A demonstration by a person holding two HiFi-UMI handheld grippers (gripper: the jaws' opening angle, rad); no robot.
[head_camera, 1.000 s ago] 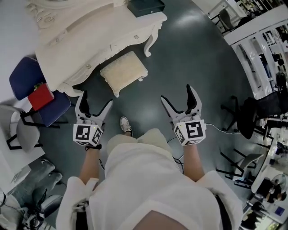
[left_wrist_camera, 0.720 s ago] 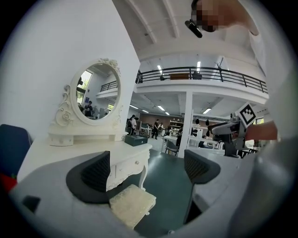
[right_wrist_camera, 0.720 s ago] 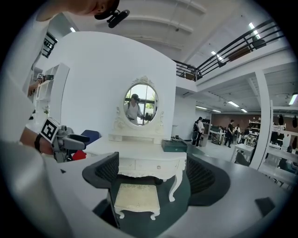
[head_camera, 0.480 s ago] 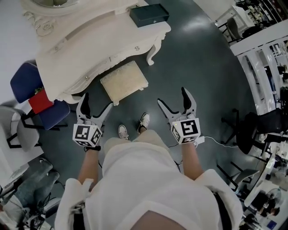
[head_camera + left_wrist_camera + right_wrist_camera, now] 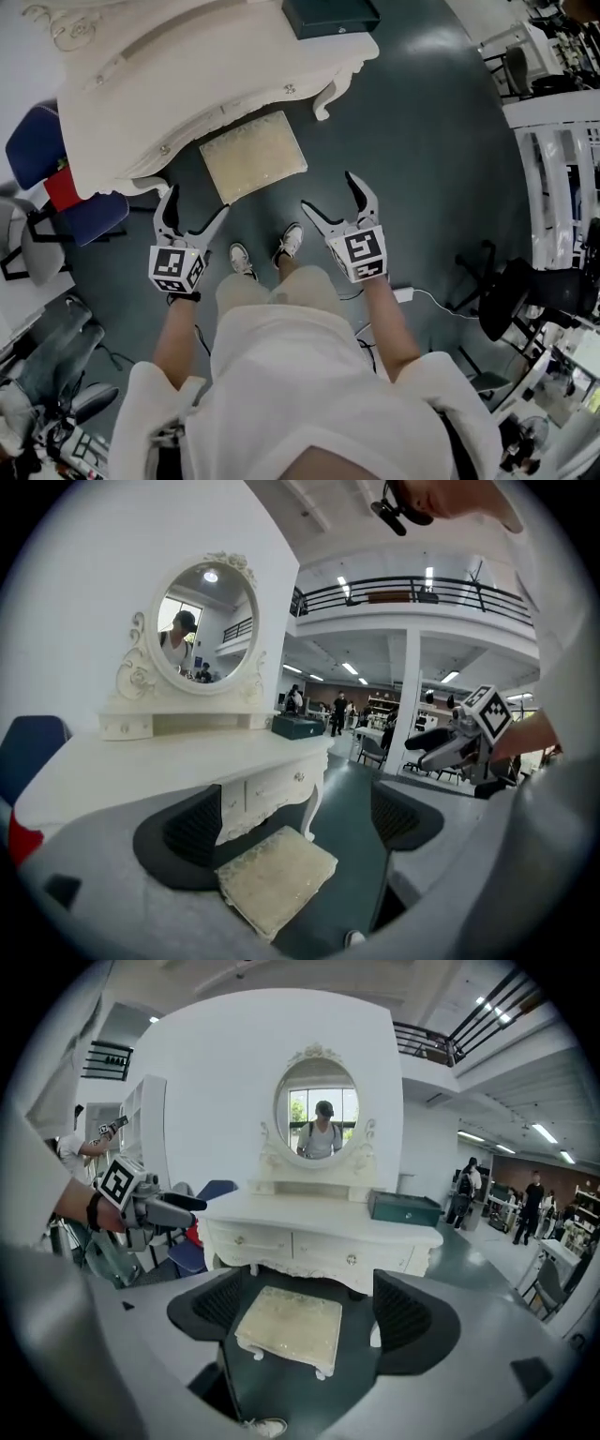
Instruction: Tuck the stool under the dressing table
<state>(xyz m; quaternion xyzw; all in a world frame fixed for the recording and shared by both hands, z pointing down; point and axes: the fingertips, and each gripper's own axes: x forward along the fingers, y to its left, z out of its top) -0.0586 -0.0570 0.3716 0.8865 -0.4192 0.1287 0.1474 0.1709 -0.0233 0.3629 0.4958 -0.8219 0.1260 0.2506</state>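
Note:
A low cream stool [image 5: 254, 155] with a lace-patterned cushion stands on the dark floor in front of the white dressing table [image 5: 187, 80], its far edge at the table's front. My left gripper [image 5: 191, 212] hangs open just left of and nearer than the stool, apart from it. Over on the other side, my right gripper [image 5: 336, 195] is open too, nearer than the stool's right corner. The stool [image 5: 277, 875] shows between the left jaws. The stool [image 5: 292, 1324] sits between the right jaws, the table [image 5: 319, 1232] behind it. Neither gripper holds anything.
A dark green box [image 5: 330, 14] lies on the table's right end. A blue chair [image 5: 42, 178] with a red item stands left of the table. The person's shoes [image 5: 264, 251] are just short of the stool. Black chairs [image 5: 511, 291] and shelving [image 5: 562, 141] stand at the right.
The person has stepped forward toward the table. Both grippers now sit closer to the stool, which has not moved. Both stay open.

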